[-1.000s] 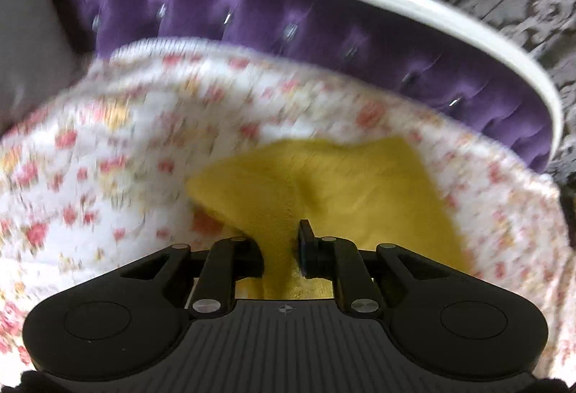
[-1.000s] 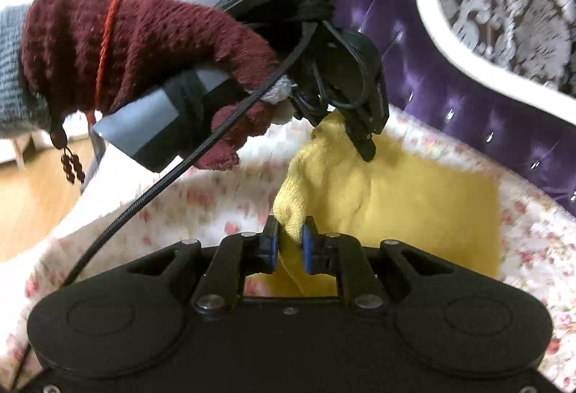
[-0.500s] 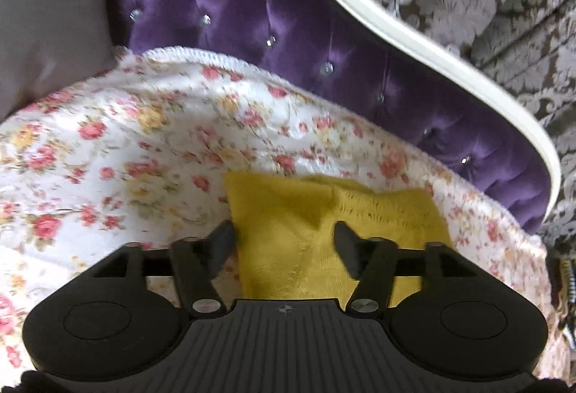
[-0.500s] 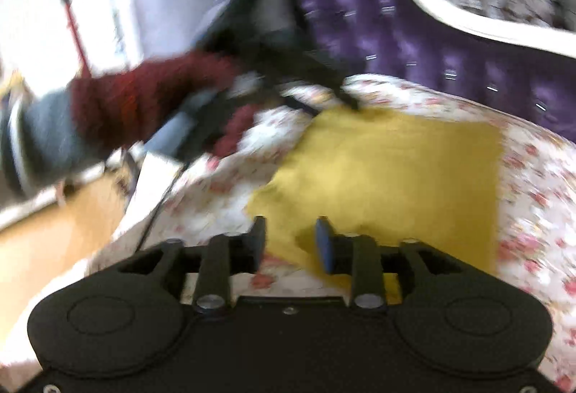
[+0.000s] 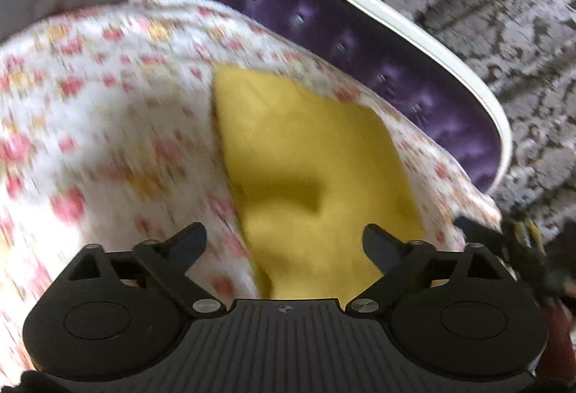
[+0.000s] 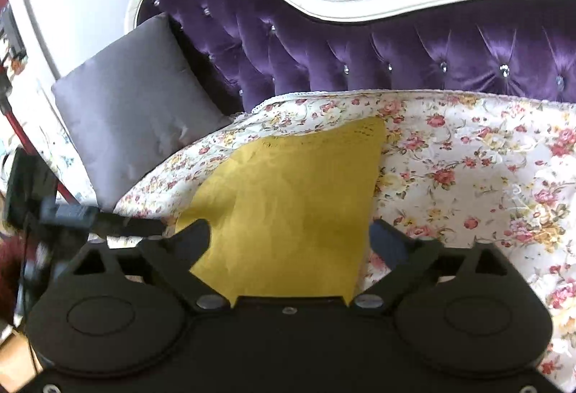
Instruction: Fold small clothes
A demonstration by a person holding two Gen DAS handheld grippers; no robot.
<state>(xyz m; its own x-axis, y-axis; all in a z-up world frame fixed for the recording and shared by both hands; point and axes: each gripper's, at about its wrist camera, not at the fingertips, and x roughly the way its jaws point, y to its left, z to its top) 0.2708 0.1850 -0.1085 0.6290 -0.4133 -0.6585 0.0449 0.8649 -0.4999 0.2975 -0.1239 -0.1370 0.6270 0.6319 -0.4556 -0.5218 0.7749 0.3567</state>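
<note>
Cloth, yellow, now lies folded and released on the floral cover of the purple sofa. 1 second ago both hand-held grippers pinched it; now the left and right jaws are opening wide, pads clear of the cloth beneath them.
</note>
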